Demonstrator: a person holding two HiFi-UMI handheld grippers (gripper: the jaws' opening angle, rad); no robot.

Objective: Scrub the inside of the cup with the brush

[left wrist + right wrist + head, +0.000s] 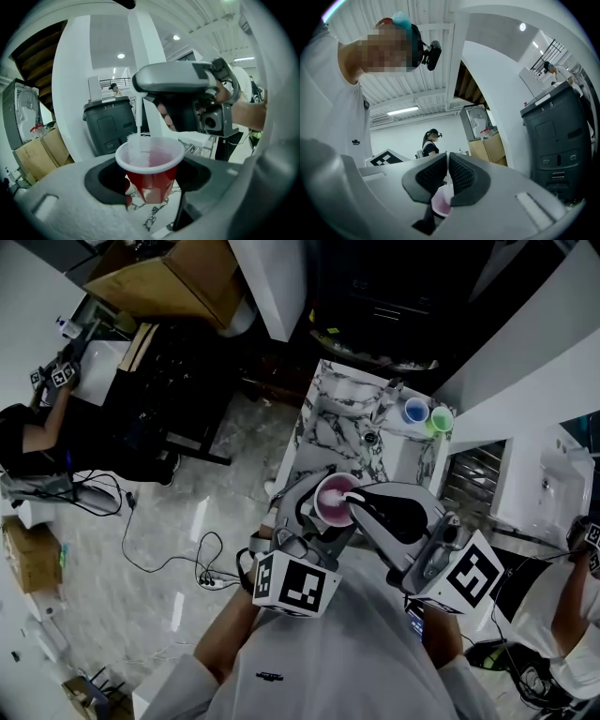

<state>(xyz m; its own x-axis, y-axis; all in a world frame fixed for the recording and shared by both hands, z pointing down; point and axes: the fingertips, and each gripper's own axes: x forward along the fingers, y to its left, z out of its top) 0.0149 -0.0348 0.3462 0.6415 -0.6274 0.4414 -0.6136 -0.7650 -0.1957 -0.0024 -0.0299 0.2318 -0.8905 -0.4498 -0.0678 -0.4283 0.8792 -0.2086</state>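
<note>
A red cup [333, 495] with a white rim is held up over the marble counter, with my left gripper [323, 517] shut on its sides. In the left gripper view the cup [149, 161] sits upright between the two jaws of the left gripper [152, 187]. A white bristle brush [138, 147] stands inside it against the far left wall. Its thin handle runs up into my right gripper [154, 101]. In the right gripper view that gripper [447, 176] is shut on the thin handle [447, 182], with the cup's pink inside [440, 205] just below. My right gripper [361, 501] reaches the cup from the right.
A marble counter [342, 427] lies beyond the cup, with a blue cup [414, 411] and a green cup [441, 418] at its far right. A dark grey bin [110, 124] stands behind. Cables [202, 573] lie on the floor at left. Other people stand at both sides.
</note>
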